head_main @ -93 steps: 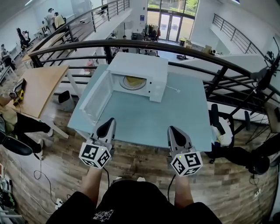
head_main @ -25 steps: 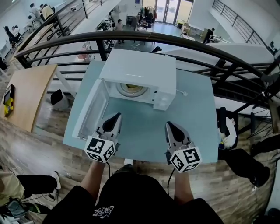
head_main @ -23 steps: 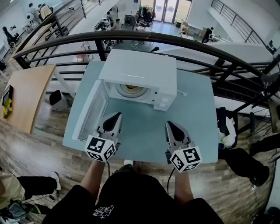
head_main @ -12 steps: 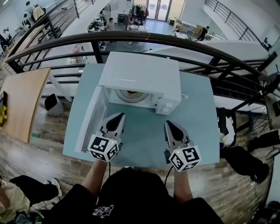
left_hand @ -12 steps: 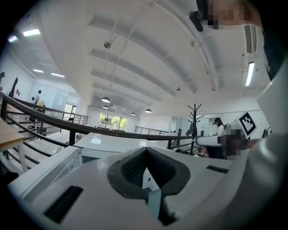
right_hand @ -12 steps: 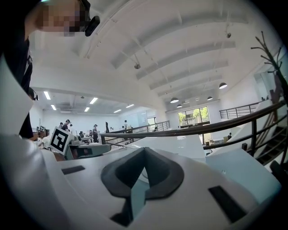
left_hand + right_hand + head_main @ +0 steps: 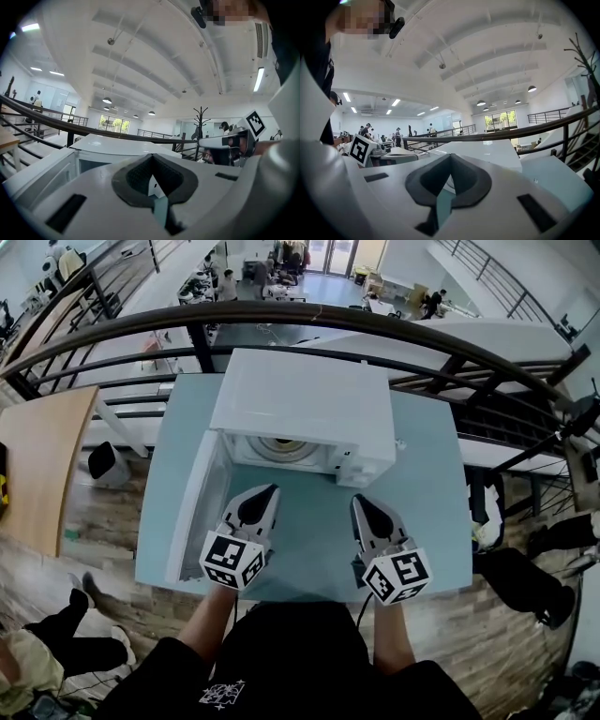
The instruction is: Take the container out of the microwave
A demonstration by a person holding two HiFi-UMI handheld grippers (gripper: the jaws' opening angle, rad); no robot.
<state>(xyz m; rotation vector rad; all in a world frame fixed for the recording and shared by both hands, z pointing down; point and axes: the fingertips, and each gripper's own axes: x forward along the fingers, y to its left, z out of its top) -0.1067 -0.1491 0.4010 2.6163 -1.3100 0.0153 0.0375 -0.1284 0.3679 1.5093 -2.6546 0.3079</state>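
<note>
A white microwave (image 7: pixel 300 404) stands on the pale teal table (image 7: pixel 427 493), its door (image 7: pixel 199 507) swung open to the left. Inside the cavity only the edge of a round yellowish container (image 7: pixel 280 443) shows under the roof. My left gripper (image 7: pixel 268 491) hovers just before the cavity opening, jaws pressed together, holding nothing. The right gripper (image 7: pixel 359 502) is level with it, below the microwave's control panel, also shut and empty. In the left gripper view the left gripper (image 7: pixel 153 159) points at the microwave (image 7: pixel 112 145). In the right gripper view the right gripper (image 7: pixel 450 157) faces the microwave (image 7: pixel 487 150).
A dark curved railing (image 7: pixel 309 320) runs behind the table, with a lower floor beyond it. A wooden desk (image 7: pixel 37 460) stands at the left. The open door takes up the table's left front. Bare tabletop lies right of the microwave.
The head view has come closer over the microwave. Both grippers have moved forward toward its front, and the left one has shifted slightly right. Both stay shut.
</note>
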